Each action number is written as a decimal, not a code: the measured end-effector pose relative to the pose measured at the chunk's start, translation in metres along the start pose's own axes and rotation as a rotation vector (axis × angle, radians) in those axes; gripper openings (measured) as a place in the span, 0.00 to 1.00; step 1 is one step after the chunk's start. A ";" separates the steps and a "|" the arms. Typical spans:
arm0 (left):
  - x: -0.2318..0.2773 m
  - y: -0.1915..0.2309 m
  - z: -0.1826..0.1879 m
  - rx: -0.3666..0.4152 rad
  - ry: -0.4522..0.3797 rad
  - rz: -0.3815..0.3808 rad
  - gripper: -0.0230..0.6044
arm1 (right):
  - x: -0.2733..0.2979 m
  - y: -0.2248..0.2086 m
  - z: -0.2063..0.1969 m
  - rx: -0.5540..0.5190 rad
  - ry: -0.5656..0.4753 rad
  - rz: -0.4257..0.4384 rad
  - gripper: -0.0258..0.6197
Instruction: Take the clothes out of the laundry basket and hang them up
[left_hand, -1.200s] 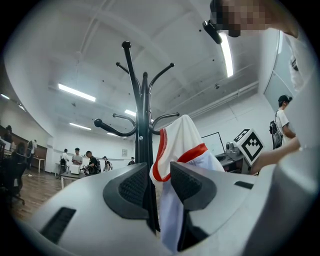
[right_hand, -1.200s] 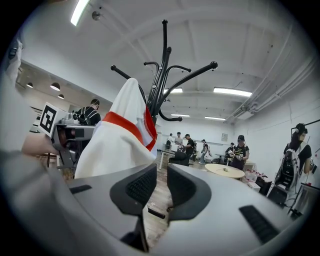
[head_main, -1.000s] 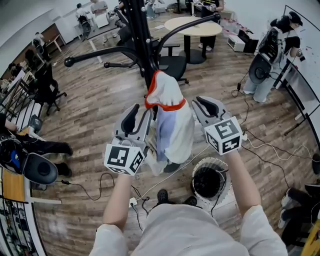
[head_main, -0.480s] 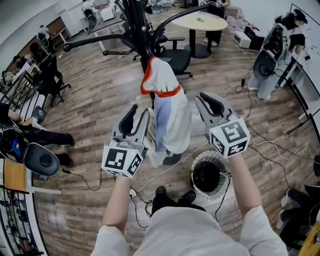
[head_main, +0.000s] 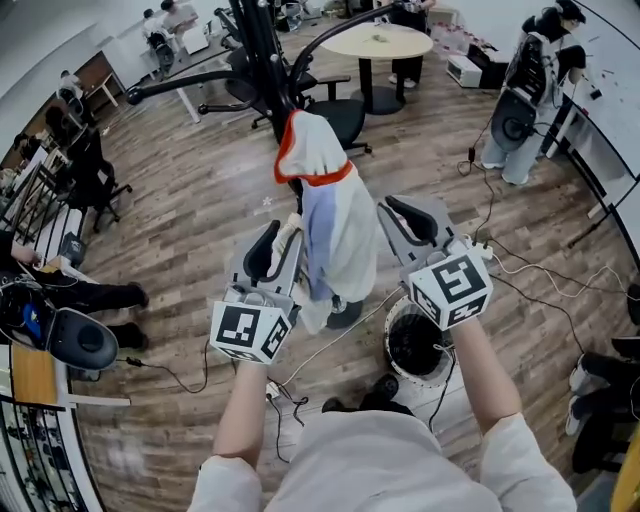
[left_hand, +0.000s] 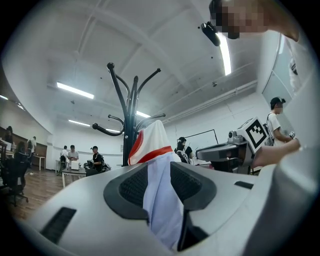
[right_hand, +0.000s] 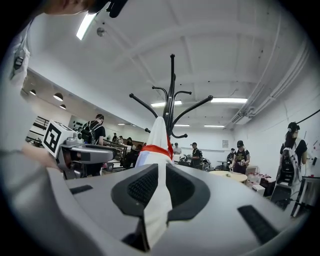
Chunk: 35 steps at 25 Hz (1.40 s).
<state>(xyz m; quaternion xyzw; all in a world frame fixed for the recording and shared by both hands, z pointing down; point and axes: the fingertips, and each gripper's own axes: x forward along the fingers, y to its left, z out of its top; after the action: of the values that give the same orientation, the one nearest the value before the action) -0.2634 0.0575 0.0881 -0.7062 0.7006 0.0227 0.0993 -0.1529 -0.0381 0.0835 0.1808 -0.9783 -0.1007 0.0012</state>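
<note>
The left hand-held gripper (head_main: 278, 245) is clenched on the lower left edge of the garment (head_main: 335, 215). The garment lies at its 1 o'clock, its long axis running 12 to 6, with its peak up against the coat rack (head_main: 262, 45) at 12. The right hand-held gripper (head_main: 400, 215) pinches a narrow fold at the right edge, with the cloth at its 10 o'clock. Both sit about equally near.

The laundry basket (head_main: 393, 340) stands on the floor at 6 o'clock of the right one. The head view shows this spread. Only the gripper views show fabric actually between each pair of jaws, and none settles whether the peak sits on a hook.
</note>
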 end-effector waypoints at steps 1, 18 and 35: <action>-0.002 -0.003 -0.001 0.005 0.009 -0.007 0.26 | -0.003 0.004 0.000 0.008 0.000 -0.005 0.12; -0.090 -0.013 -0.005 -0.041 0.030 -0.154 0.23 | -0.050 0.100 -0.009 0.109 0.009 -0.135 0.08; -0.124 -0.023 -0.028 -0.102 0.081 -0.192 0.12 | -0.061 0.156 -0.022 0.164 0.030 -0.131 0.05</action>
<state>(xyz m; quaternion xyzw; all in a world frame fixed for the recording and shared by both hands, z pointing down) -0.2459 0.1746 0.1392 -0.7745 0.6312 0.0202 0.0364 -0.1499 0.1222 0.1375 0.2453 -0.9693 -0.0174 -0.0054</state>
